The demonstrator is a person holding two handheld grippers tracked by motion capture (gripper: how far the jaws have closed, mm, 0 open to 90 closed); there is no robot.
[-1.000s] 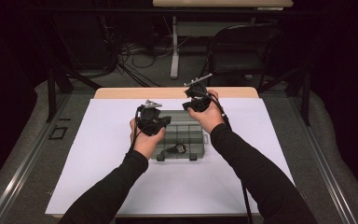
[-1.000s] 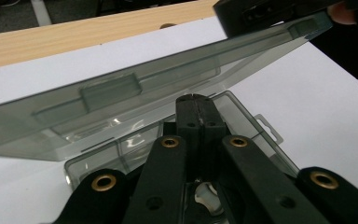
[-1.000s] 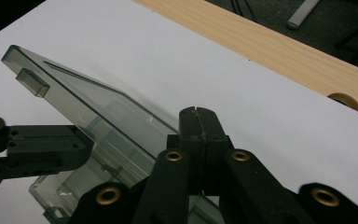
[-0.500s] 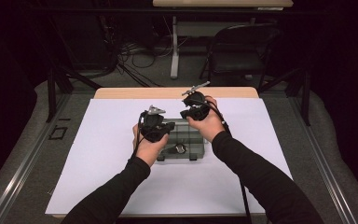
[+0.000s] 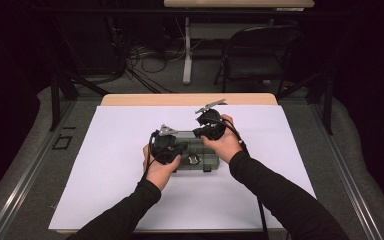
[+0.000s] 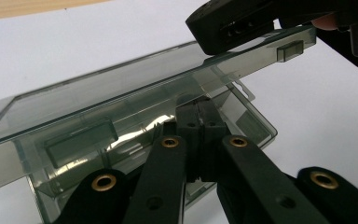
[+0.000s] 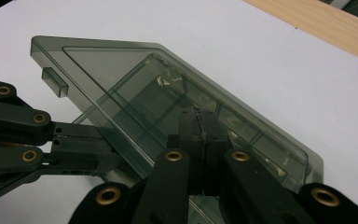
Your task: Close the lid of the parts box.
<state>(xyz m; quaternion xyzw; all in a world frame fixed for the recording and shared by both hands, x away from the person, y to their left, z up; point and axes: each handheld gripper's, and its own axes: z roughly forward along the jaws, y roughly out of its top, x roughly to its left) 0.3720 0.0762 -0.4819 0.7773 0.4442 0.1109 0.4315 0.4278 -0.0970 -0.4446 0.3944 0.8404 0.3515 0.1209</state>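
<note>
A smoky see-through compartment box lies mid-table on the white sheet. Its hinged lid stands partly raised. My left gripper is shut with nothing between its jaws, and its tip reaches under the lid into the box's tray. My right gripper is also shut and empty, its tip lying against the top of the tilted lid. In the high view the left gripper is at the box's left end and the right gripper at its far edge. A latch tab sticks out from the lid's front edge.
The white sheet covers most of the wooden table, with open room to the left, right and front of the box. Beyond the table stand a dark folding chair, floor cables and another table's leg.
Both hands have come nearer and lower, down onto the box. The box itself has stayed in place on the sheet.
</note>
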